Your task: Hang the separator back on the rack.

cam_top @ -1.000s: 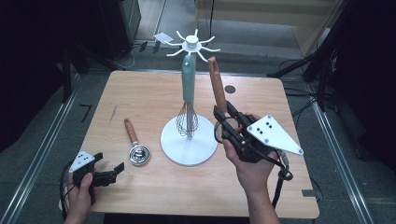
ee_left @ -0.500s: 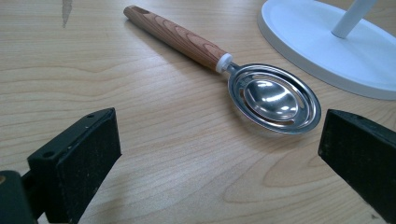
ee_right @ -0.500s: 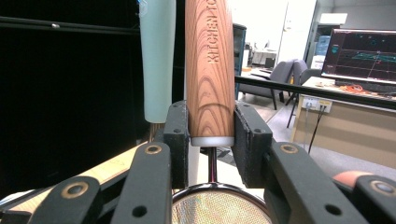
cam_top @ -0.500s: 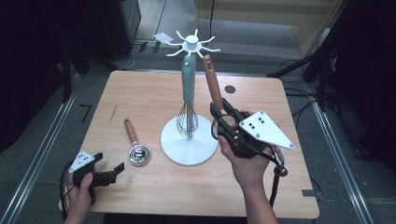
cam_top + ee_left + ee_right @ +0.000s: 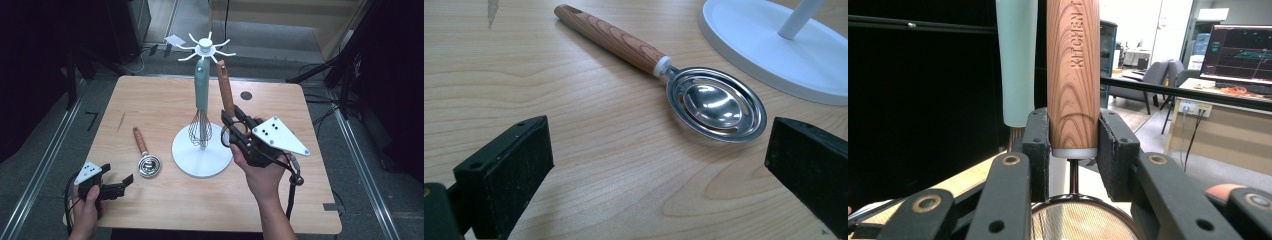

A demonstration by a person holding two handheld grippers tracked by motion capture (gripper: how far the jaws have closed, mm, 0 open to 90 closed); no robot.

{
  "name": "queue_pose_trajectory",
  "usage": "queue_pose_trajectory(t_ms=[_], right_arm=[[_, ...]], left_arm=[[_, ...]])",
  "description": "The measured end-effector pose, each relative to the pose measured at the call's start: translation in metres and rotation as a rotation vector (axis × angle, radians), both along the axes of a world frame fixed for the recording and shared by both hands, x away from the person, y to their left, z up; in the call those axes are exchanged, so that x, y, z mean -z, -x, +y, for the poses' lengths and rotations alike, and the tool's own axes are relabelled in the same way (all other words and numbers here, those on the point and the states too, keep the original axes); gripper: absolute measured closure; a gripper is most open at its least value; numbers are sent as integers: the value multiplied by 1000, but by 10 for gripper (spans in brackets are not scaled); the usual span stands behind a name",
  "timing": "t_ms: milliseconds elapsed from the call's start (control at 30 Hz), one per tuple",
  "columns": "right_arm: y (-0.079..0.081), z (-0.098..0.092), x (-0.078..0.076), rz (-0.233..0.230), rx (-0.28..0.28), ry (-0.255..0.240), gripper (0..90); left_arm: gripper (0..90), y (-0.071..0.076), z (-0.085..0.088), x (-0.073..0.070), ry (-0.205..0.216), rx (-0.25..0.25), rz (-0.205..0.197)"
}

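Strainer (image 5: 226,90), pinched at its wooden handle by the right gripper (image 5: 236,131), now tilted closer to the rack (image 5: 202,105) near the table's (image 5: 150,100) centre, hanging imminent; left gripper (image 5: 117,186) spread

Dark room – grey floor (image 5: 45,150), office chair (image 5: 1168,80), lit monitor (image 5: 1243,50).

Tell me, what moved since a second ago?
The right hand-held gripper, shut on the wooden-handled strainer, swung its handle top closer to the white rack. The left hand-held gripper, whisk and scoop stayed put.
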State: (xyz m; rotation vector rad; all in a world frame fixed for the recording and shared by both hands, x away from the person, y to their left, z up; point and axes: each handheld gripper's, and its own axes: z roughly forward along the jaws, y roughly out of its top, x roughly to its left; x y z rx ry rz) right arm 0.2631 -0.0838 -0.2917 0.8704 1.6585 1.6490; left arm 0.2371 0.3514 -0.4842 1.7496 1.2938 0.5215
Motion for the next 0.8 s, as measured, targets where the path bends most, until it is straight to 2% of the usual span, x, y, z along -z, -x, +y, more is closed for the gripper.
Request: queue_pose_trajectory(t_ms=[233, 533, 567, 633, 700, 733, 800], right_arm=[[-5, 2, 2, 12, -16, 1, 698], [-7, -2, 2, 15, -38, -7, 640], [-7, -3, 1, 10, -32, -11, 693], [-7, -4, 1, 12, -32, -14, 725], [-7, -4, 0, 8, -12, -9, 834], [-7, -4, 0, 8, -12, -9, 834], [-9, -4, 0, 12, 0, -11, 892]], left_arm=[[0, 0, 0, 0, 5, -3, -3], [0, -1, 1, 0, 7, -4, -2], [0, -1, 1, 0, 7, -3, -2], [0, -1, 1, 0, 6, -5, -2], [0, -1, 2, 0, 16, -5, -2], [0, -1, 2, 0, 16, -5, -2], [0, 0, 2, 0, 16, -5, -3]])
